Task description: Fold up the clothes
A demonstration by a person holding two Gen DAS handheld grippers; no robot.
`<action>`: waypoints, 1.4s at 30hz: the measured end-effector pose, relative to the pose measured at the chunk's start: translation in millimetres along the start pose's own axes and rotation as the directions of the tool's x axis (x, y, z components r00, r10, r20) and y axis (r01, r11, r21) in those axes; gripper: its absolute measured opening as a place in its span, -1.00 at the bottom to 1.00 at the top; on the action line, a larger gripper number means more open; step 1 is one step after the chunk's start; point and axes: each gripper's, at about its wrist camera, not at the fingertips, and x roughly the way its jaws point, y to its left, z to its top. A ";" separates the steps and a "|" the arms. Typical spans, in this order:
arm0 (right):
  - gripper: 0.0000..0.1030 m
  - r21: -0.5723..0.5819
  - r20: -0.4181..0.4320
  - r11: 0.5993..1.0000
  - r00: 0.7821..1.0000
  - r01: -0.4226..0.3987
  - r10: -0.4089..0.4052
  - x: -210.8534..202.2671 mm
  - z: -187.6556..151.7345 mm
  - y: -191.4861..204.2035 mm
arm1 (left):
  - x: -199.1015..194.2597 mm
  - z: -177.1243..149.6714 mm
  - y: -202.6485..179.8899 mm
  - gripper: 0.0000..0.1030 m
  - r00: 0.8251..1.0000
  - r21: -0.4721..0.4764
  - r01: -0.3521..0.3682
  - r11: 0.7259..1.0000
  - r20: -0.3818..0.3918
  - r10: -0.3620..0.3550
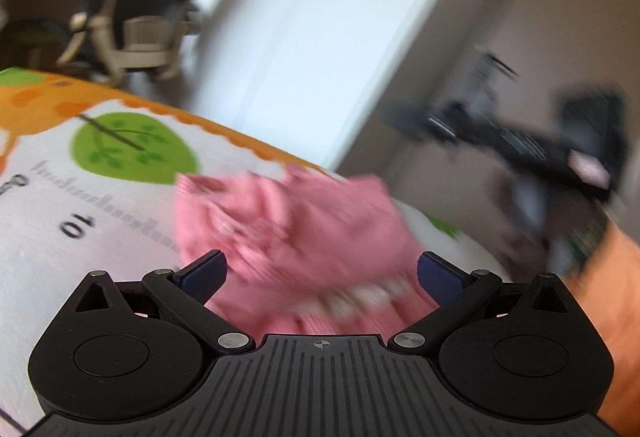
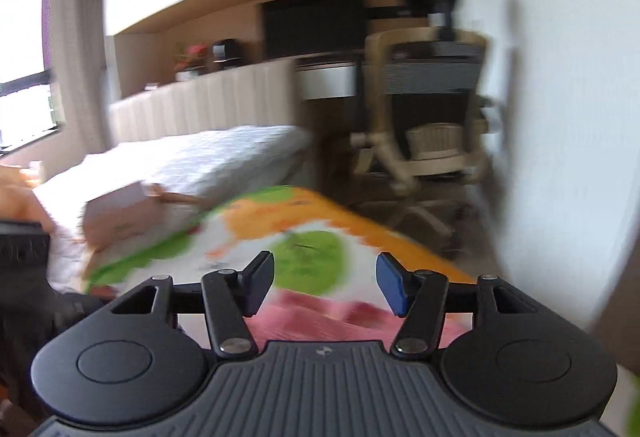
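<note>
Pink garment (image 1: 288, 233), ribbed, rumpled in a loose heap with a whitish band along its near edge, lying on a white mat (image 1: 80, 237) printed with green trees, numbers and an orange border. Blurred in both views. Left gripper (image 1: 322, 271) just above the heap, jaws wide, holding nothing. Right gripper (image 2: 325, 283) above the garment's near edge, jaws wide too, empty. Beige chair (image 2: 432, 105) beyond the mat.

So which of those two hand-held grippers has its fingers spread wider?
The left hand-held gripper: its fingers straddle the pink garment widely. The right hand-held gripper is open too, but narrower.
</note>
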 end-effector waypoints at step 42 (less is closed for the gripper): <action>0.43 0.021 -0.194 0.951 0.934 0.309 -0.299 8.3 -114.8 -41.5 | 61.2 26.9 -30.7 -0.62 0.965 0.298 -0.264 0.917 0.073 0.253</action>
